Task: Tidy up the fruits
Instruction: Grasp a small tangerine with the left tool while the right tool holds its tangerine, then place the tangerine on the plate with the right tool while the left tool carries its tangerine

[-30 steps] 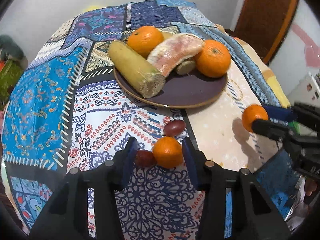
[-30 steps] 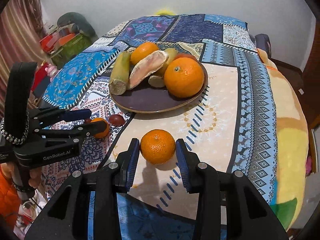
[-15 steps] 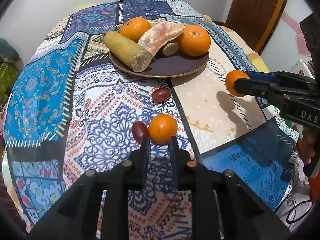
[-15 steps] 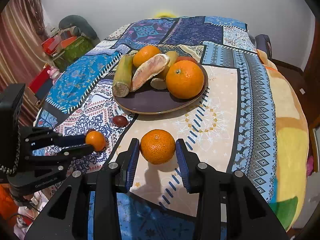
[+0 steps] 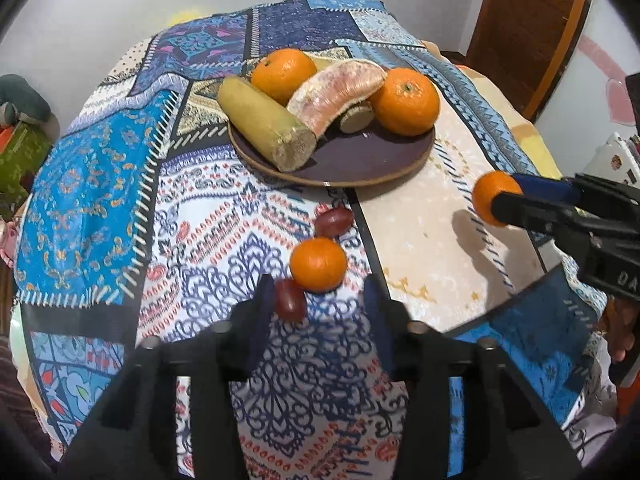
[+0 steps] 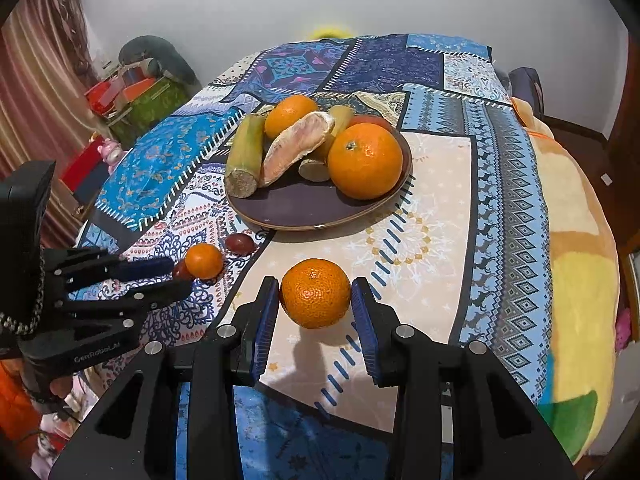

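A small orange (image 5: 318,264) lies on the patterned cloth just ahead of my left gripper (image 5: 318,300). The left jaws are opening and their pads do not touch the orange. One red date (image 5: 289,300) lies by the left finger and another date (image 5: 334,222) sits nearer the plate. The dark plate (image 5: 360,160) holds two oranges, a peeled pomelo segment and a cut yellow-green stalk. My right gripper (image 6: 315,300) is shut on a second orange (image 6: 316,292), held a little above the cloth in front of the plate (image 6: 304,204).
The cloth-covered table drops off at its rounded edges. A wooden door (image 5: 520,32) stands at the far right. Boxes and bags (image 6: 132,96) crowd the floor at the left. A yellow blanket (image 6: 576,260) drapes the right side.
My left gripper shut on nothing behind the small orange, then opened again; the orange stayed on the cloth. The right gripper kept hold of its orange and stayed put.
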### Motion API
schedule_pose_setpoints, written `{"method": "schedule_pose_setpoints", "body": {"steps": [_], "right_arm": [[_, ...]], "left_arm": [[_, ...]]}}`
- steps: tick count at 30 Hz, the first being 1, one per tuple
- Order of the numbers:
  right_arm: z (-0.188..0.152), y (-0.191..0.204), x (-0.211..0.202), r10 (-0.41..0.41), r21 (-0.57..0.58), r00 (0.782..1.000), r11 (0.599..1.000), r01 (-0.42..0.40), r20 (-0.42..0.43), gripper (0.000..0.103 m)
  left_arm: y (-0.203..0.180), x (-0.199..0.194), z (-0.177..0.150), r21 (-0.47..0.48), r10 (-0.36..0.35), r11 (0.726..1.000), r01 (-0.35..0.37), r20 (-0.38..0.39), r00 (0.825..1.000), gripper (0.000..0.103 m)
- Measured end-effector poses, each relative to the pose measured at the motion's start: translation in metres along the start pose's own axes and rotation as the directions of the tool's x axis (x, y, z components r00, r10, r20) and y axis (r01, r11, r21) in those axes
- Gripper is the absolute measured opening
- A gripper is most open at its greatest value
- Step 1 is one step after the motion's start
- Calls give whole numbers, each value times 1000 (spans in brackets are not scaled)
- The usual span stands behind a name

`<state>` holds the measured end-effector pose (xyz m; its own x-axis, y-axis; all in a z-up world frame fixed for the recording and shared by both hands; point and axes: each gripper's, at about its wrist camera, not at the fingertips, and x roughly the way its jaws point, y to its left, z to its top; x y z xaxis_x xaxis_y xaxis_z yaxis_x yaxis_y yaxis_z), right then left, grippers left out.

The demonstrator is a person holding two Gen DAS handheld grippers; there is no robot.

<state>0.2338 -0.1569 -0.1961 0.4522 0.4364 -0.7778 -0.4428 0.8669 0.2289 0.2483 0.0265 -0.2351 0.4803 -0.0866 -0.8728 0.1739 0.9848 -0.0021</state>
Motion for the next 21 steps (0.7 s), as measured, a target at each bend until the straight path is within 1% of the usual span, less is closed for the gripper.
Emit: {"method": "schedule_pose_setpoints", "body": {"steps": [4,5,6,7,8,9,12,16,21], "right_arm": [[1,-4,2,4,10,1000,1000,-4,-1,35],[1,-5,3,6,11,1000,1000,-6,-3,35],[1,-5,4,8,14,1000,1000,-8,-5,35],[0,-6,5,10,15,1000,1000,-10,-8,35],[0,-6,6,9,15,1000,1000,-9,-10,35],[0,-7,8,8,14,1000,1000,-8,-12,35],[2,-8,10,9,13,1000,1000,-9,-13,35],[8,-8,11,5,4,1000,1000,-5,-7,35],[20,-6,14,-5,-19,1000,1000,5,6,35]], "left_arm": [[-1,12,7,24,7,1000,-7,-11,1000,50],[0,17,9,27,7,1000,-6,-21,1000,48],[0,20,9,28,3,1000,-2,-32,999,46],[1,24,10,32,9,999,-8,-37,999,39],[0,26,10,37,11,999,-10,-35,999,36],[1,26,11,39,-3,999,4,-29,1000,34],[1,25,13,44,-7,999,8,-14,1000,33],[4,14,17,20,-24,1000,24,17,1000,33],[9,-4,31,-16,-50,999,51,79,996,33]]}}
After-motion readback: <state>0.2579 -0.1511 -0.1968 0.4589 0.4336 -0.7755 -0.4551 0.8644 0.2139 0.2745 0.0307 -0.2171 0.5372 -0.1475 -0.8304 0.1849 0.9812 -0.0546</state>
